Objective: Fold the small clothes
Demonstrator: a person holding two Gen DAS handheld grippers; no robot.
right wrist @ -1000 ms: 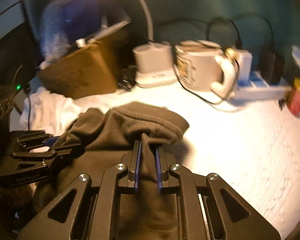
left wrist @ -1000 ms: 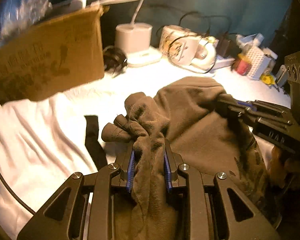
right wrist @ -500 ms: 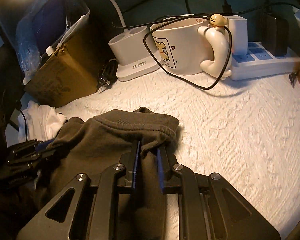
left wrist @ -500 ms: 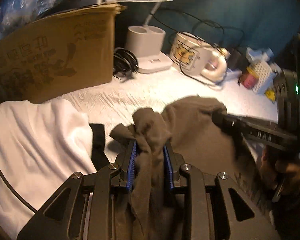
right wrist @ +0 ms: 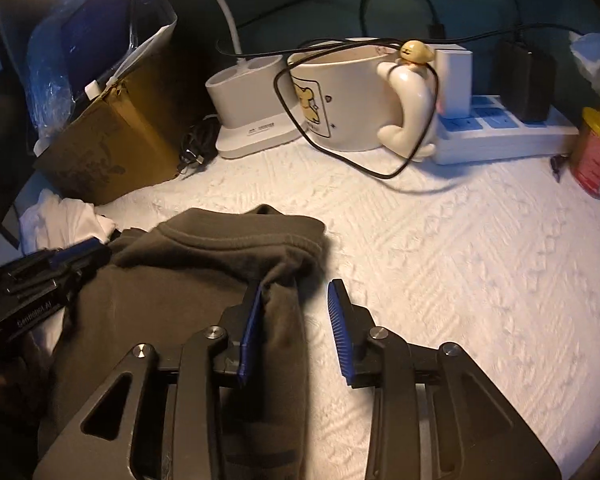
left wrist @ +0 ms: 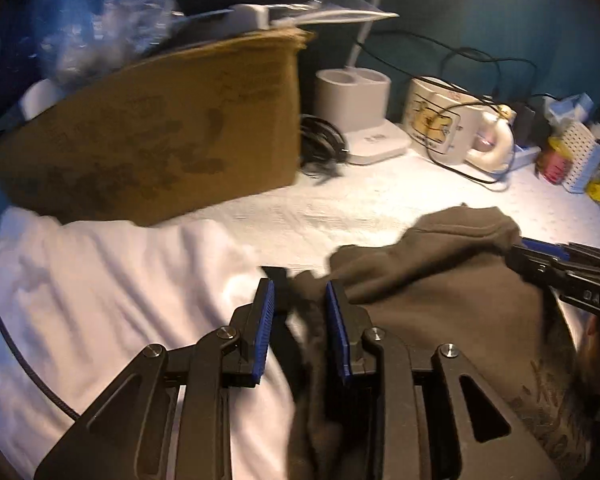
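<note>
Both grippers parted: left gripper (left wrist: 300, 300) straddles dark brown garment (left wrist: 440, 304) loosely; right gripper (right wrist: 296, 300) wide, garment touching one pad. Cardboard box (left wrist: 160, 144) holds plastic bags.

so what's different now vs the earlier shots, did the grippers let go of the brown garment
Yes. Both grippers were clamped on the brown garment earlier; now the left gripper and the right gripper have spread their jaws, and the cloth lies loose on the white textured cover. The lifted fold has settled flatter. The cardboard box, mug and white cloth stay as they were.
</note>
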